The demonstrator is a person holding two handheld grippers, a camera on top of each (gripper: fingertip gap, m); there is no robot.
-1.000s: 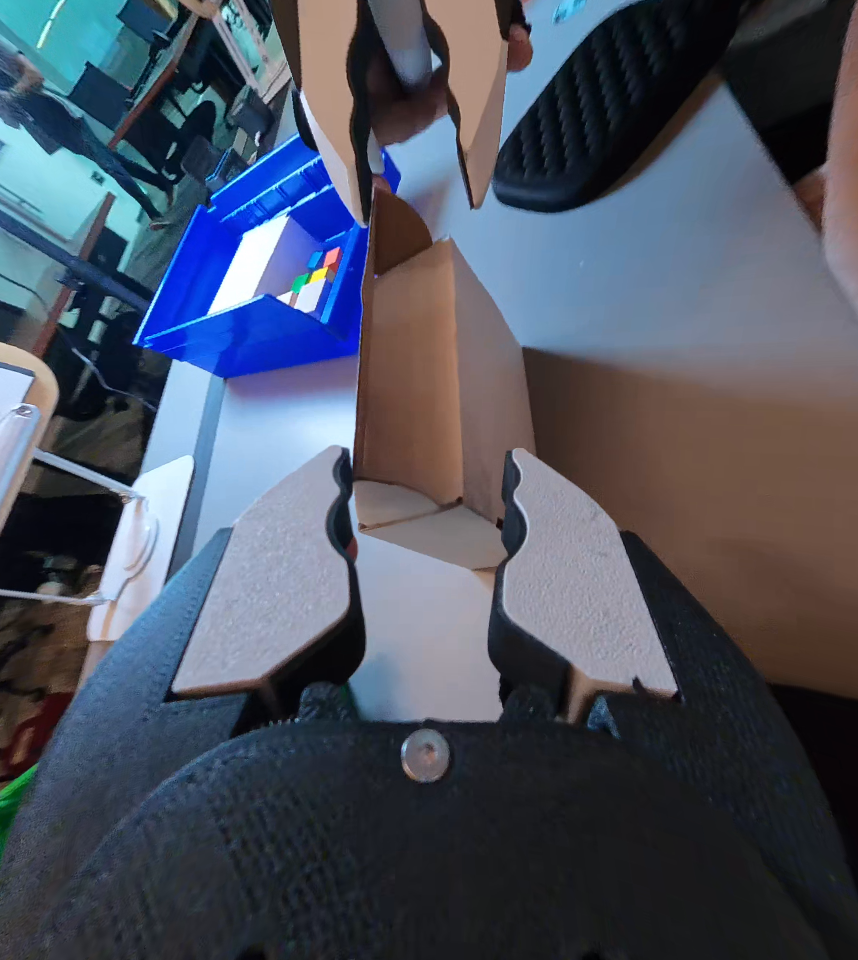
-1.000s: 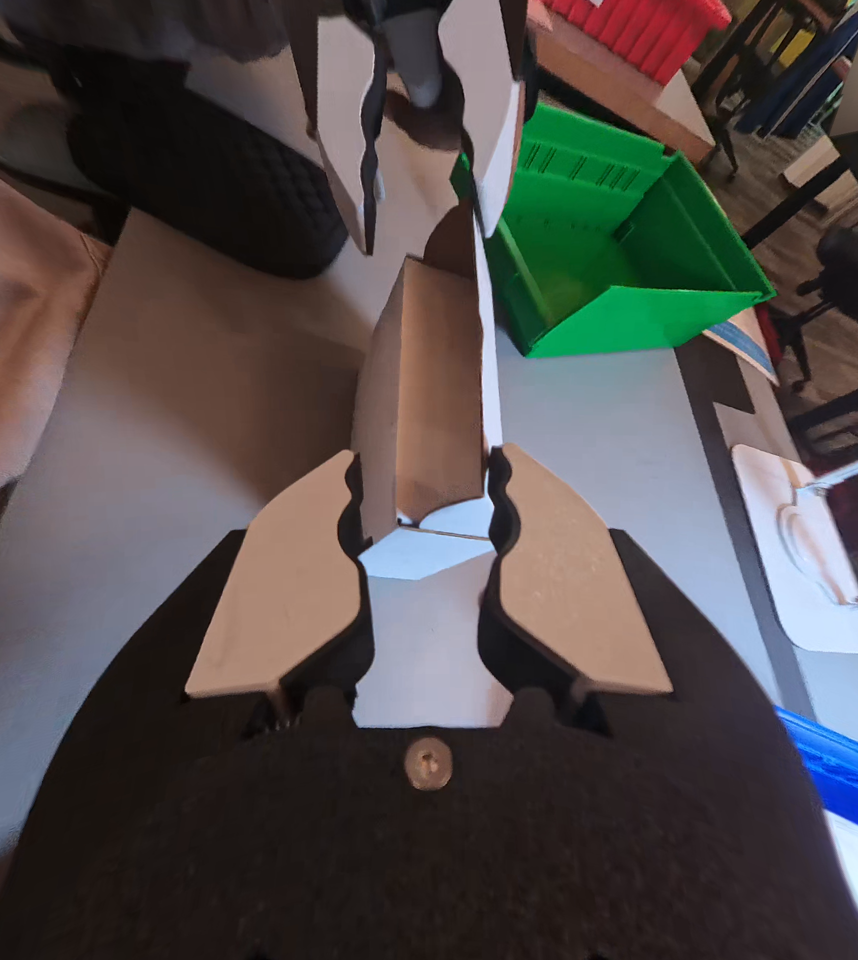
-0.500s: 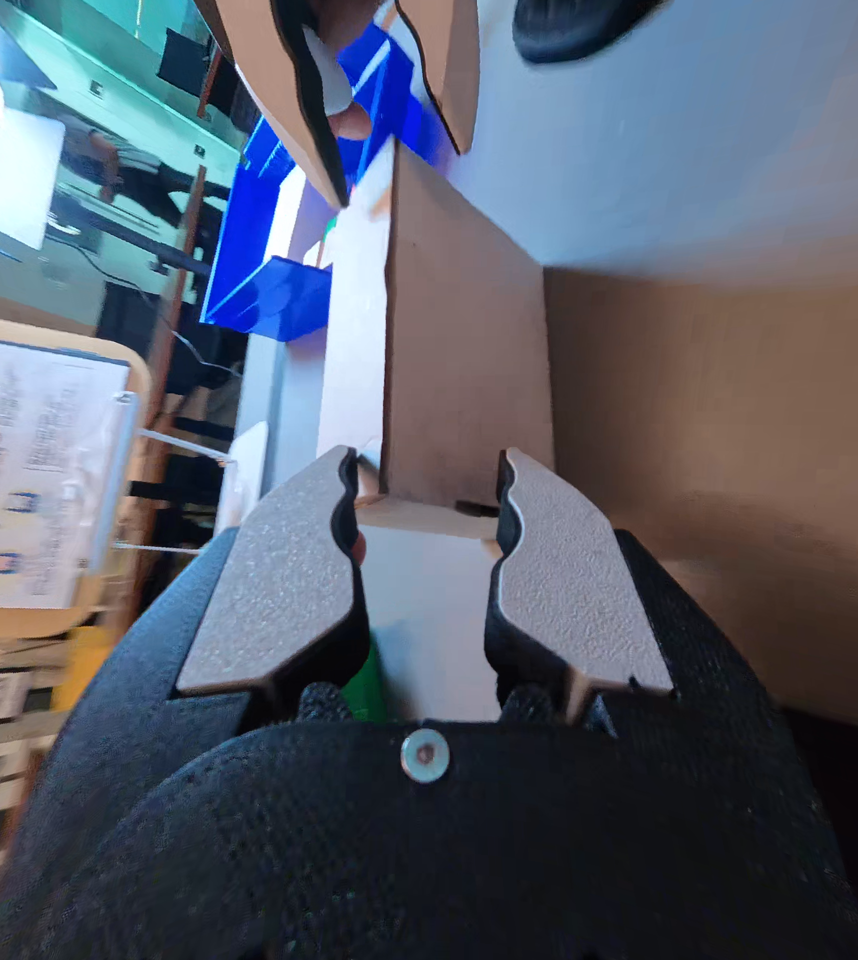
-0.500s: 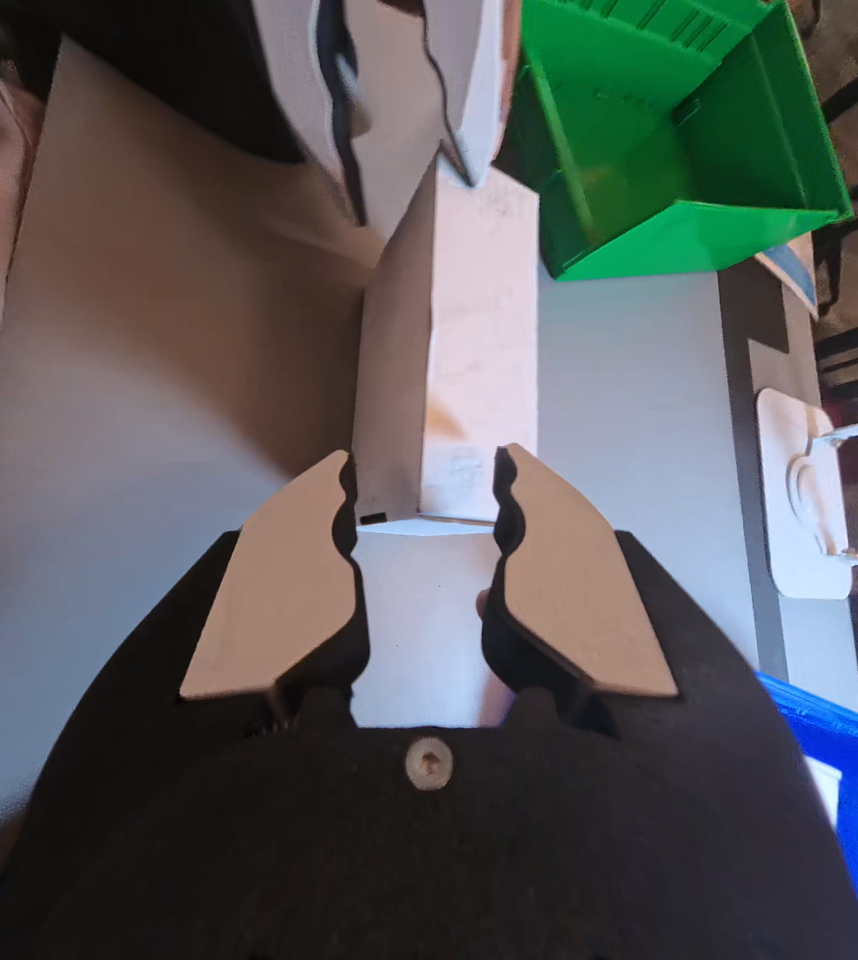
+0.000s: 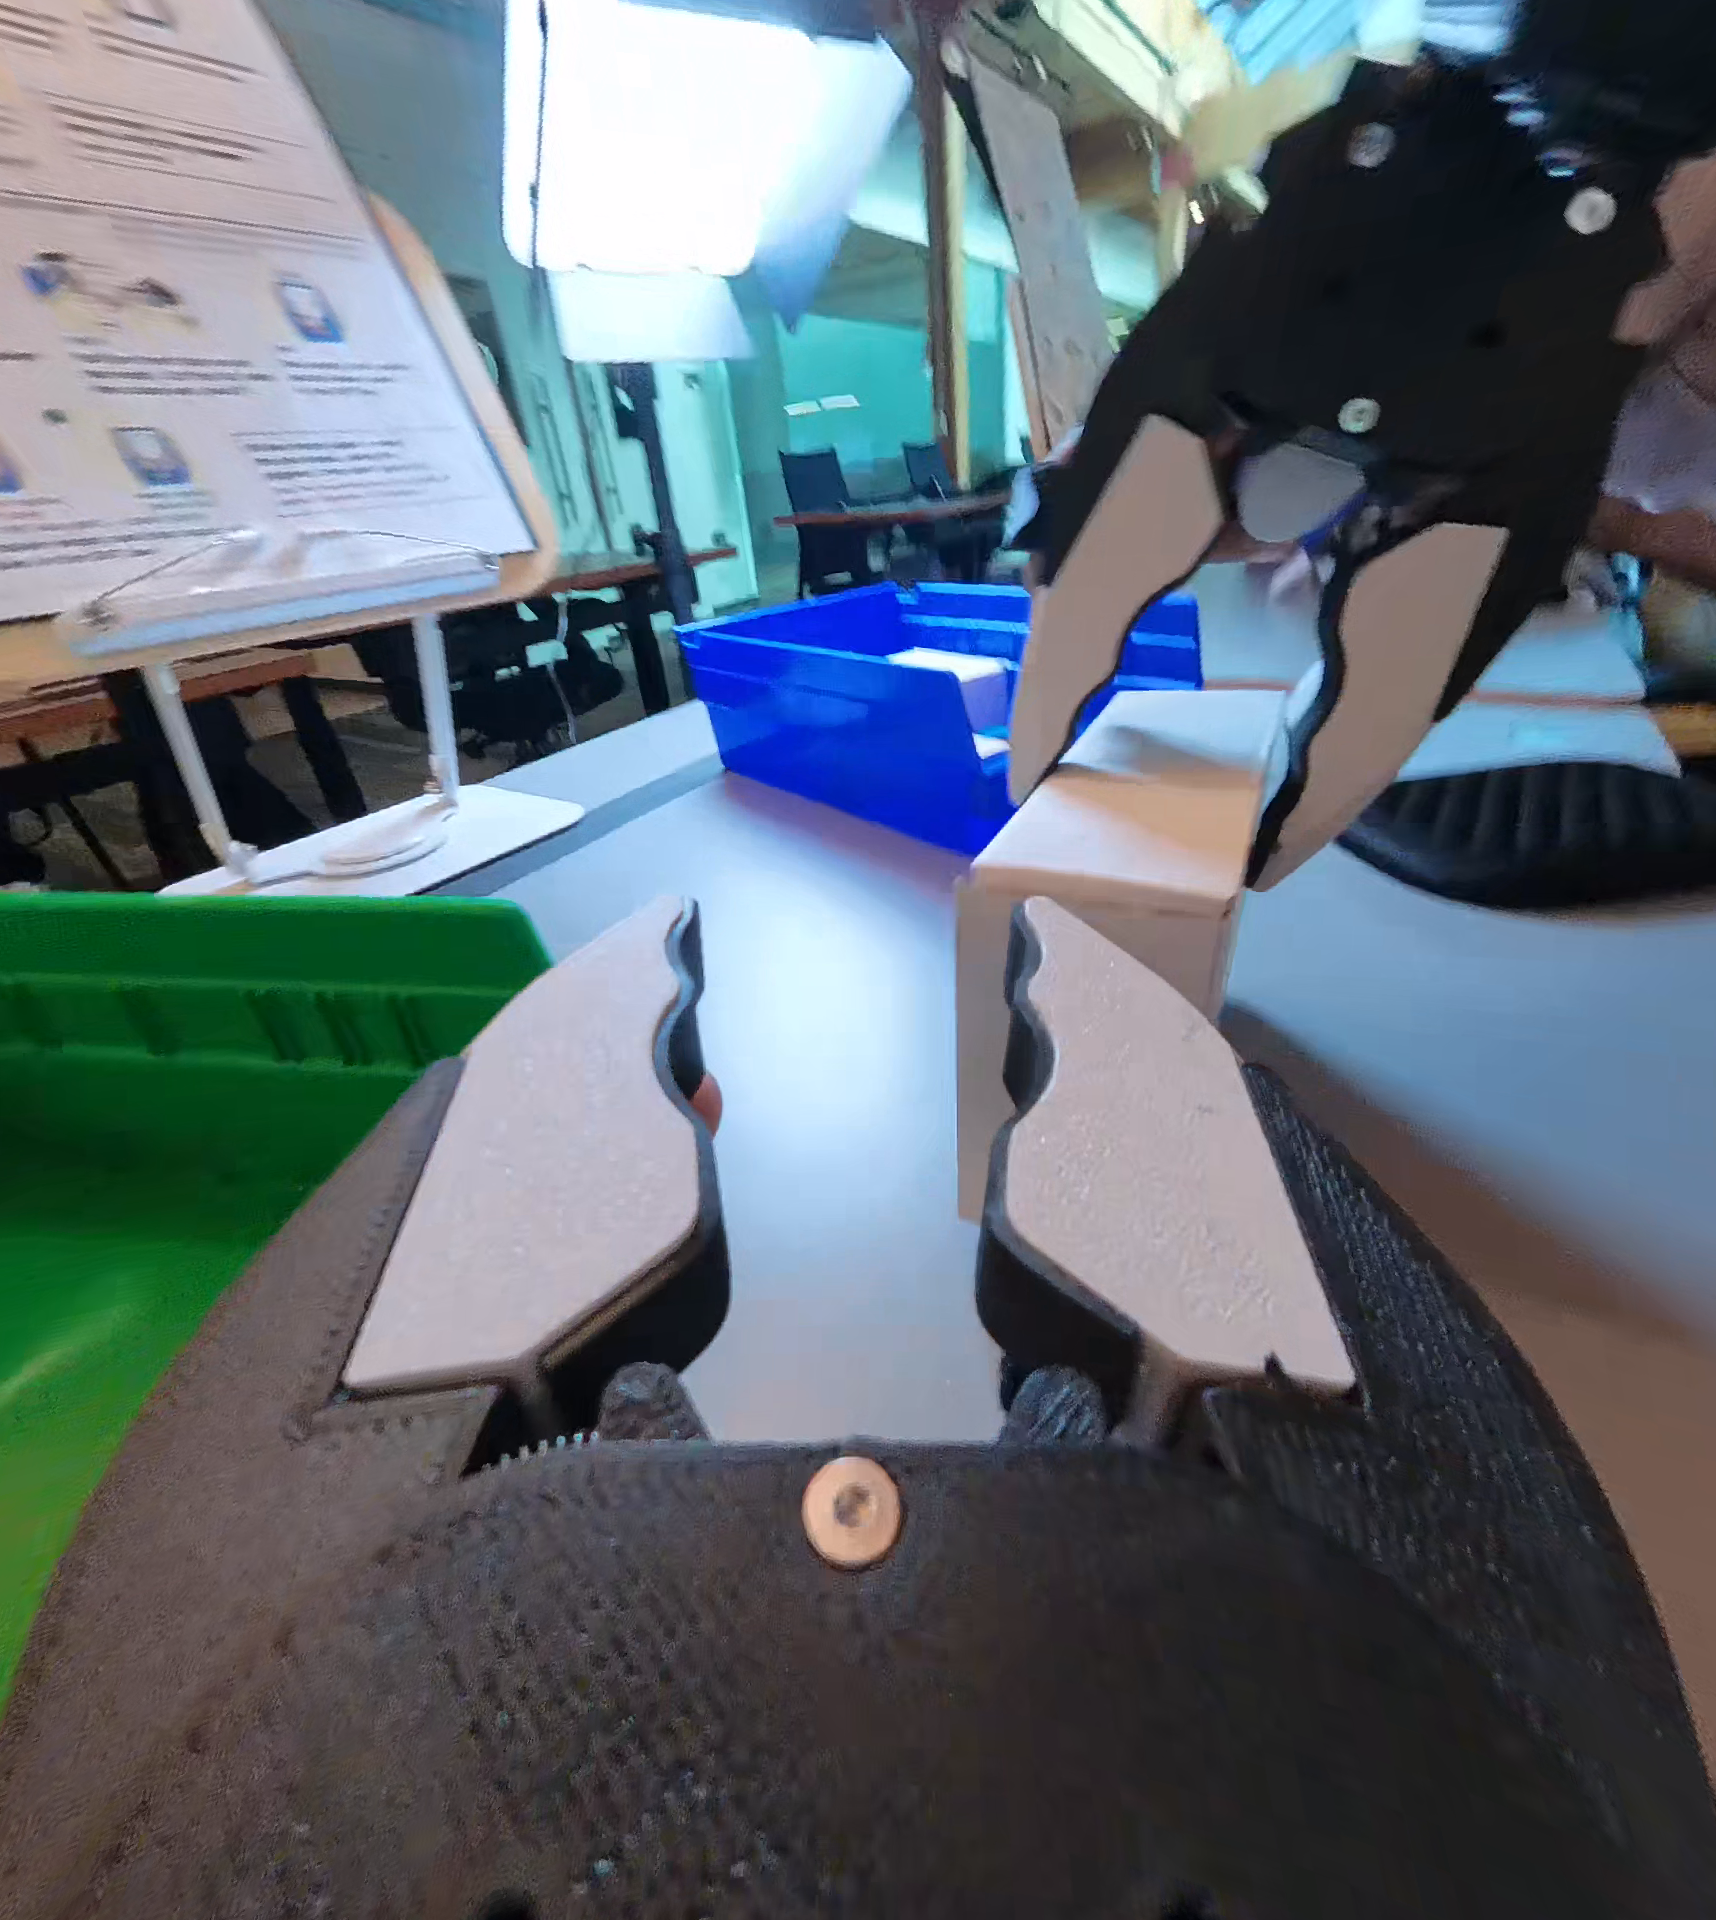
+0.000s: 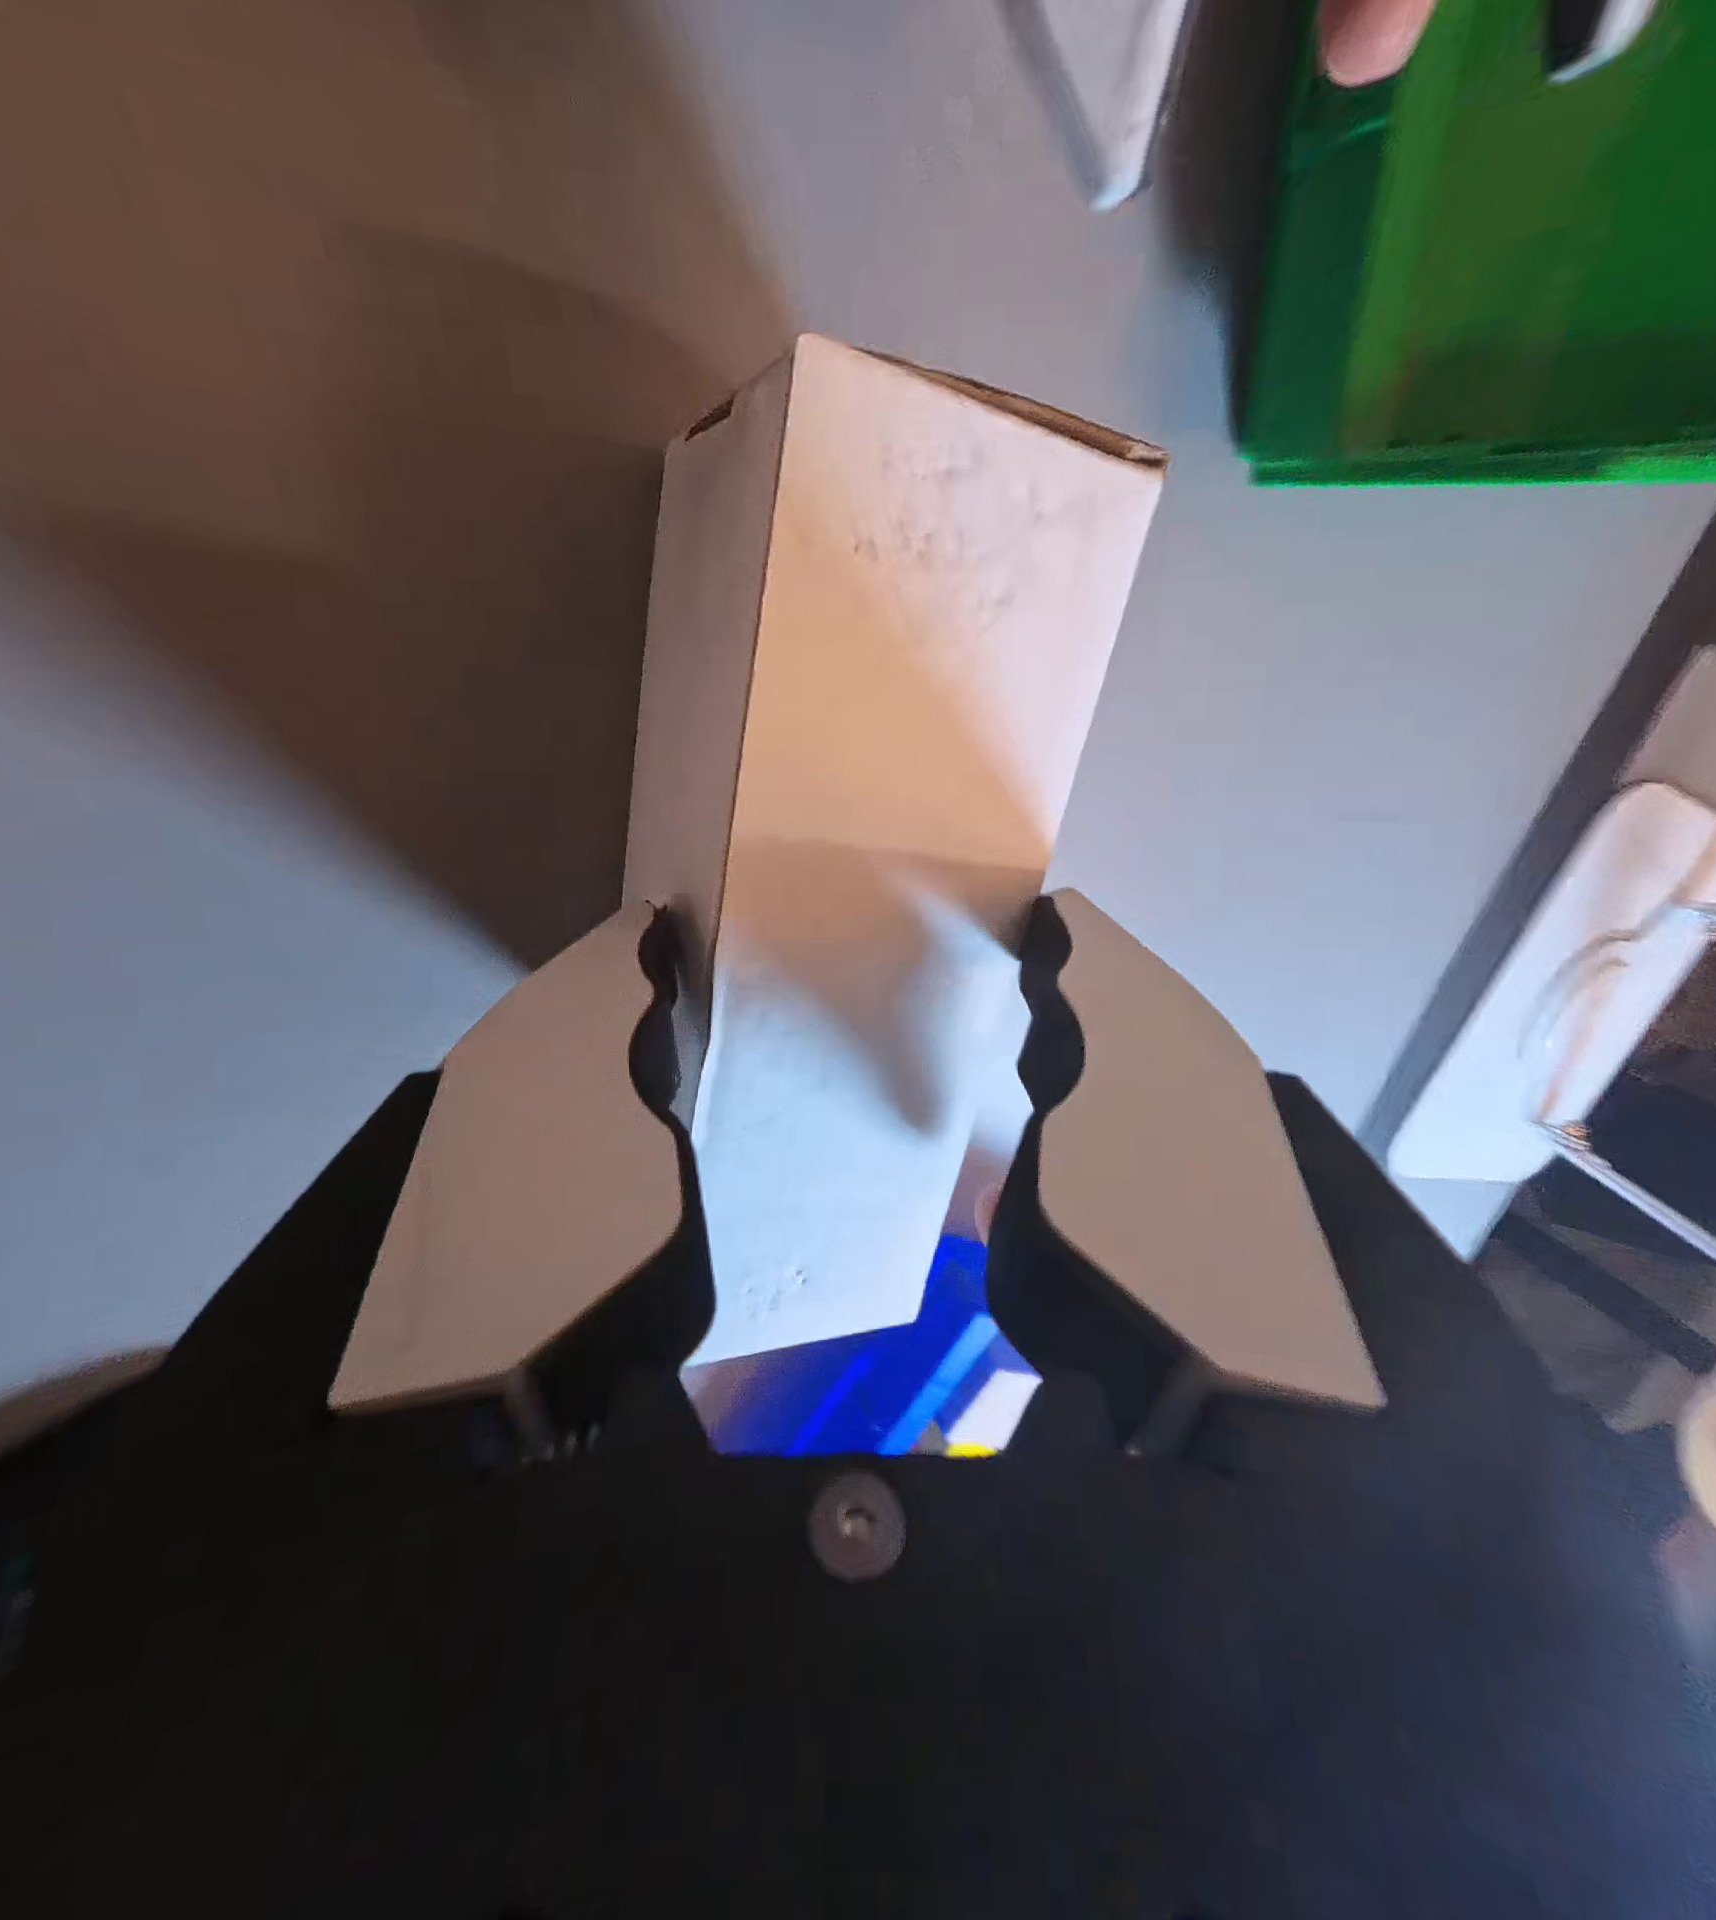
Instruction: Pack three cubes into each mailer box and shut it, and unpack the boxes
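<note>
Closed mailer box on the table, both grippers spread and holding nothing.

The white mailer box [image 5: 1114,831] lies shut on the grey table [image 5: 833,997], with the right gripper [image 5: 1160,821] straddling its far end, fingers parted on either side of it; whether they touch the cardboard I cannot tell. The left gripper [image 5: 854,935] hangs low beside the box's near end, its fingers wide apart around bare tabletop. A blue bin [image 5: 833,707] stands behind the box and holds something white; the cubes cannot be made out there. A green bin [image 5: 106,1091] sits at the left gripper's side, and nothing shows in the part of it in view. A printed sheet on a stand [image 5: 137,312] carries blurred text and small pictures.
</note>
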